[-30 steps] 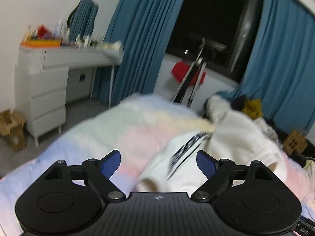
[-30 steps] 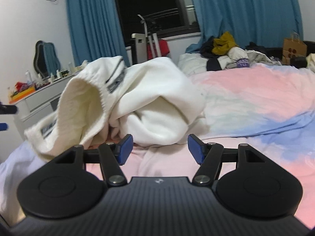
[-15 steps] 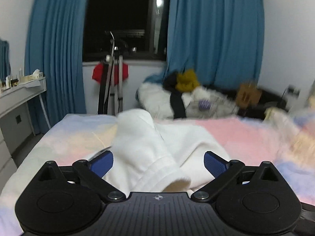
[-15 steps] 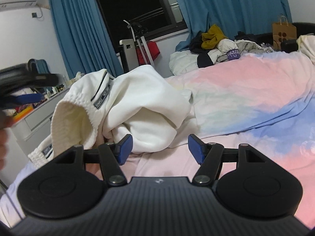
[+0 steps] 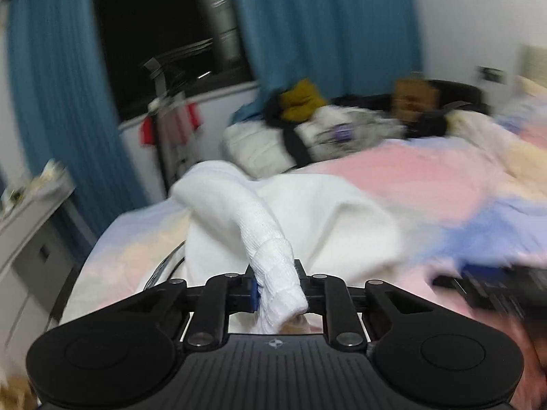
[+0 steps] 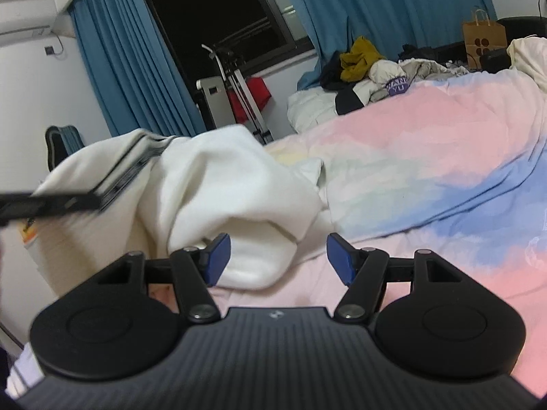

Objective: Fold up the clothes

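Observation:
A white sweatshirt [image 5: 328, 218] lies crumpled on the pastel bed cover [image 5: 427, 177]. My left gripper [image 5: 276, 288] is shut on its ribbed sleeve cuff [image 5: 278, 280], which sticks up between the fingers. In the right wrist view the same white sweatshirt [image 6: 222, 191] lies bunched ahead, with a dark striped band at its upper left. My right gripper [image 6: 277, 259] is open and empty, just in front of the garment's near fold. The left gripper [image 6: 44, 203] shows blurred at the left edge of that view.
A heap of other clothes [image 6: 369, 71] lies at the bed's far side by the blue curtains [image 6: 130, 58]. A folding rack with a red cloth [image 6: 239, 99] stands under the dark window. A paper bag [image 6: 483, 39] stands at the right. A white dresser [image 5: 30, 232] is left of the bed.
My left gripper was open over the garment and has closed on the sleeve cuff. The right gripper has stayed open and moved slightly closer to the sweatshirt.

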`<state>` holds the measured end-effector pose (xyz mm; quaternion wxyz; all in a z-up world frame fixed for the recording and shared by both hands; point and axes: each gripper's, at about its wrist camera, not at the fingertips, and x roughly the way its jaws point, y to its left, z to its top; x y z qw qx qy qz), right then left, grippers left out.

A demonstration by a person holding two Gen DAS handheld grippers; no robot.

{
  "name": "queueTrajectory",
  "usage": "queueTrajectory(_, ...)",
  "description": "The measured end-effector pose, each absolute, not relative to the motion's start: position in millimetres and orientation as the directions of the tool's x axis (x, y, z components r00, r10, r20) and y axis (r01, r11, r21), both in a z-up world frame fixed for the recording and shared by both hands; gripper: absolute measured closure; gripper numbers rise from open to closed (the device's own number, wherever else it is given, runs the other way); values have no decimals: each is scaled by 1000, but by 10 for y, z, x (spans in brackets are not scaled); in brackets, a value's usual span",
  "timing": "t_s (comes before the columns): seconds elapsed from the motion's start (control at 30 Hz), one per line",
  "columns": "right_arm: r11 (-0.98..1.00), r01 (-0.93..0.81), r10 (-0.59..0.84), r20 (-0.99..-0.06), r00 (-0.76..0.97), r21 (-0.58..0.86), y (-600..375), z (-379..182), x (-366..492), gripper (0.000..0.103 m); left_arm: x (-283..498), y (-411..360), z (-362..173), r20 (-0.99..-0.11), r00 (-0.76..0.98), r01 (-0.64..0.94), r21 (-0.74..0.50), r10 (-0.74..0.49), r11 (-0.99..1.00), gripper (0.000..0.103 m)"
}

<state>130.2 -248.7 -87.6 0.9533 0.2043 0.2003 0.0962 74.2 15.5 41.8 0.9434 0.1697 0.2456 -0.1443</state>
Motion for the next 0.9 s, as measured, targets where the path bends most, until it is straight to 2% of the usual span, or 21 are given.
queueTrajectory(0.1, 876, -145, 311, -307, 899, 460, -2502, -813, 1253, 37, 244, 178, 347, -542, 790, 484, 263, -287, 835, 85)
queueTrajectory(0.23, 787, -260, 454, -241, 858, 559, -2500, -765, 1191, 37, -292, 160, 93, -643, 662, 640, 217, -385, 737, 85)
queueTrajectory(0.33, 695, -343, 563, -182, 806, 632, -2491, -741, 1149, 37, -439, 143, -184, -703, 594, 684, 185, -391, 706, 84)
queueTrajectory(0.43, 638, -387, 644, -187, 741, 666, -2412, -779, 1155, 37, -380, 164, -358, -732, 566, 665, 134, -379, 735, 80)
queueTrajectory(0.53, 629, -410, 685, -220, 695, 660, -2290, -817, 1167, 37, -342, 264, -331, -729, 564, 633, 79, -389, 770, 72)
queueTrajectory(0.6, 622, -426, 709, -242, 662, 657, -2209, -842, 1174, 34, -335, 341, -271, -719, 567, 613, 43, -402, 789, 57)
queueTrajectory(0.63, 618, -433, 721, -253, 645, 656, -2169, -855, 1178, 33, -332, 380, -240, -714, 569, 603, 24, -408, 797, 44)
queueTrajectory(0.67, 614, -441, 732, -264, 628, 654, -2128, -868, 1181, 33, -366, 390, -244, -713, 566, 591, 1, -414, 807, 38)
queueTrajectory(0.8, 599, -469, 770, -306, 559, 649, -1970, -916, 1195, 29, -304, 747, -84, -725, 561, 467, -121, -400, 876, 37)
queueTrajectory(0.9, 611, -462, 764, -329, 555, 643, -1928, -909, 1195, 29, -165, 1205, 26, -726, 597, 274, -216, -342, 937, 26)
